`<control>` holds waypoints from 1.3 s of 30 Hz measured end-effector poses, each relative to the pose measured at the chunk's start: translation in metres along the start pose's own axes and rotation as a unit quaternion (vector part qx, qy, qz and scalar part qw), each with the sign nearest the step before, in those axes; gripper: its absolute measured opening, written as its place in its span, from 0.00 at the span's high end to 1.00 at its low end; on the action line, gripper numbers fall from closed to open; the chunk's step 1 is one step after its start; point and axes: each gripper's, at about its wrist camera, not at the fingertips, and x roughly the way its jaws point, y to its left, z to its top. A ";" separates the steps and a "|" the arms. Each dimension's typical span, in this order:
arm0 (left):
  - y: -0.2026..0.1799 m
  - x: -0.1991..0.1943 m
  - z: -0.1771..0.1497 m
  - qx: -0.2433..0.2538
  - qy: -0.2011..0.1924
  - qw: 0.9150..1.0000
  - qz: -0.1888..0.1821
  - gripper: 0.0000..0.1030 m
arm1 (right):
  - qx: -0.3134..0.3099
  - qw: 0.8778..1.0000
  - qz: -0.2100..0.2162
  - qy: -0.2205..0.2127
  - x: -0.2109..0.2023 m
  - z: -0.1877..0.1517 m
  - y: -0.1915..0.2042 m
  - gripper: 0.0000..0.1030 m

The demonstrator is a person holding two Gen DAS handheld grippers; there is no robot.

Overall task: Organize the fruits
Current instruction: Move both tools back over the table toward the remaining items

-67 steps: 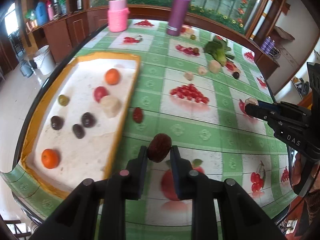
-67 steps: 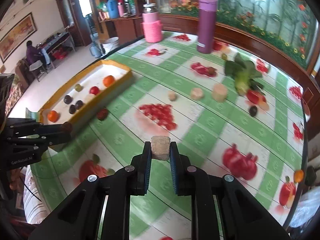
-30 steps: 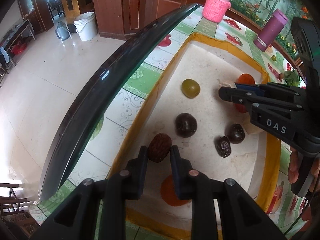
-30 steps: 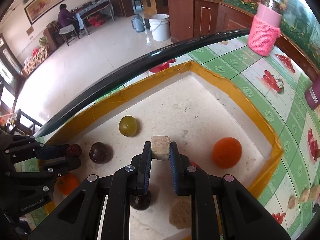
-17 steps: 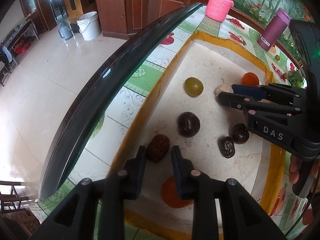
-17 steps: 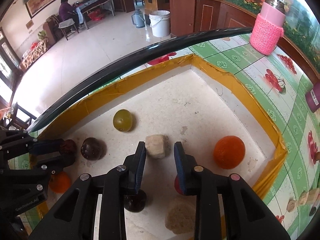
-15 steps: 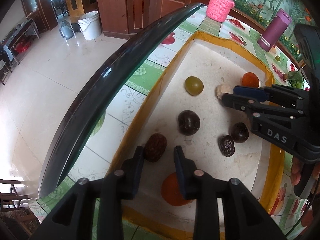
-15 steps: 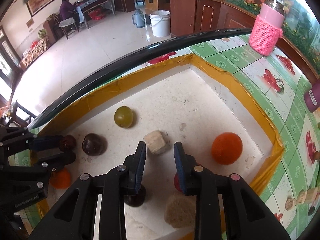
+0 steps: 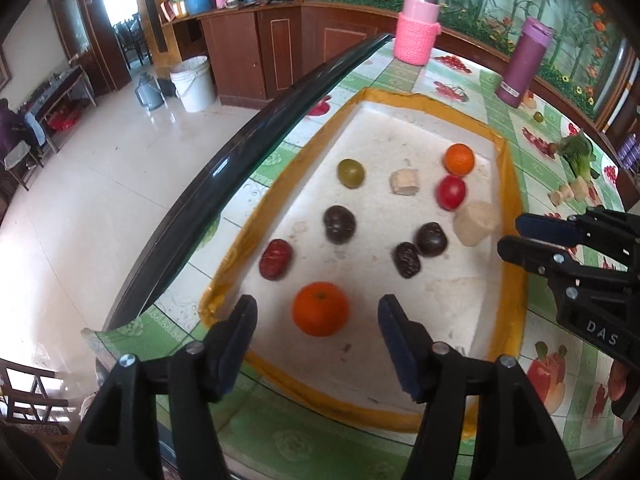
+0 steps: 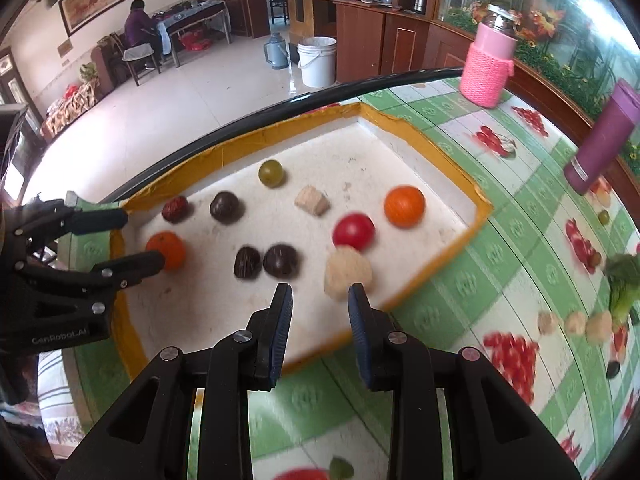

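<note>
A white tray with a yellow rim [image 9: 510, 216] [image 10: 472, 196] lies on the table's left side. It holds several fruits. A red date [image 9: 275, 259] [image 10: 175, 209] lies near the tray's left rim. A small beige chunk [image 9: 405, 181] [image 10: 313, 200] lies mid-tray beside a green grape [image 9: 351, 173]. My left gripper [image 9: 313, 322] is open and empty above the near orange [image 9: 320, 309]. My right gripper [image 10: 319, 308] is open and empty over the tray's near rim, by a large beige piece [image 10: 347, 272]; it also shows in the left wrist view [image 9: 516, 236].
A pink jar [image 9: 417, 28] and a purple bottle [image 9: 520, 64] stand at the back of the table. Loose pieces and greens [image 10: 622, 284] lie on the green cloth to the right. The table's dark edge [image 9: 240, 160] runs just left of the tray.
Both grippers opened and let go: the date and the beige chunk now lie in the tray. Both grippers have drawn back and up from them.
</note>
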 end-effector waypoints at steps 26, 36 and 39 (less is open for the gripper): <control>-0.200 -0.038 -0.001 0.149 -0.004 0.986 -0.069 0.16 | 0.207 0.973 -0.100 -0.007 -0.100 -0.176 -0.165 0.66; -0.261 0.001 0.042 0.190 0.021 0.980 -0.052 0.16 | 0.301 0.940 -0.157 -0.040 -0.088 -0.172 -0.304 0.55; -0.269 0.019 0.057 0.192 0.029 0.980 -0.040 0.16 | 0.304 0.939 -0.154 -0.040 -0.067 -0.160 -0.328 0.55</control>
